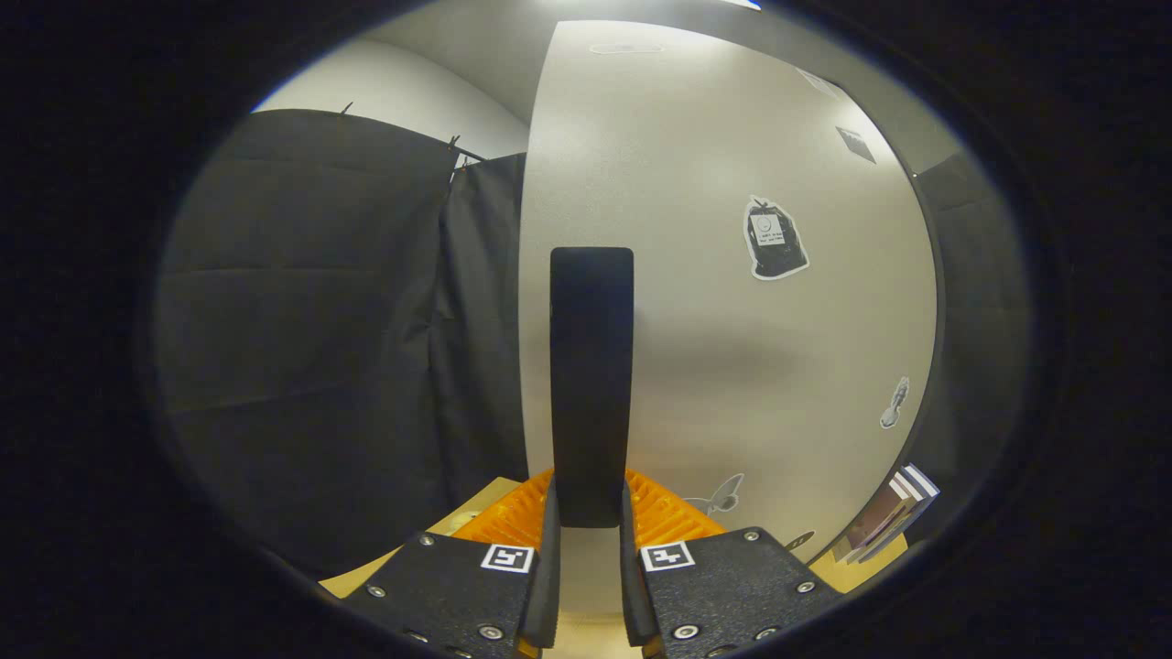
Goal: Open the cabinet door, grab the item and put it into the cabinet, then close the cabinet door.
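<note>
Nearest the camera, the gripper (pixel 591 513) shows its two fingers at six o'clock, each carrying a small square black-and-white marker tag (pixel 508 557) on its upper face. The fingers stand close together and clamp the lower end of a tall, upright black bar handle (pixel 591 375), one finger pressing on each of its sides. The handle rises from between the fingertips toward twelve o'clock and is mounted on the pale grey, matt-finished cabinet door (pixel 732 348), which stands directly ahead of the fingers. Whether the door is fully shut or slightly ajar cannot be told, and the cabinet's interior and contents are hidden behind it.

Just behind the fingertips, on both sides of the handle's base, lies a ribbed orange plastic piece (pixel 664 517); whether it belongs to the gripper cannot be told.

On the door face are several cut-out stickers: a dark bag-shaped sticker (pixel 775 240) at about two o'clock from the handle, and smaller pale ones lower down toward four o'clock.

At four o'clock, beside the door's lower corner, a small stack of books (pixel 893 517) leans on a light wooden surface (pixel 476 508).

Farthest, at nine o'clock, hangs the black cloth wall (pixel 311 329).
</note>
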`<action>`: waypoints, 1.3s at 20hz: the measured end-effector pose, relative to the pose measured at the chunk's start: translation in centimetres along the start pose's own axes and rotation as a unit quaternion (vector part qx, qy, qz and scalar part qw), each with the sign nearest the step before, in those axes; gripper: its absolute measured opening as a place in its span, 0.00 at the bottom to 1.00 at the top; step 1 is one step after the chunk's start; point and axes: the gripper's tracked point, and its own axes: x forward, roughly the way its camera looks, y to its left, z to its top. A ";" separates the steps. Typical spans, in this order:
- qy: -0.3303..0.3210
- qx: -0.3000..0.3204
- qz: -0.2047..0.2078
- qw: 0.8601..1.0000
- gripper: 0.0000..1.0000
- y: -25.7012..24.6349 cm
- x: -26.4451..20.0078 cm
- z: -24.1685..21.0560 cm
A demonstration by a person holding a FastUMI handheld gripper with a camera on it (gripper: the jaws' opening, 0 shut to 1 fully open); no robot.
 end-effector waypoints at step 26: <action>0.006 -0.015 0.223 0.975 0.28 -5.9 -14.2 -1.5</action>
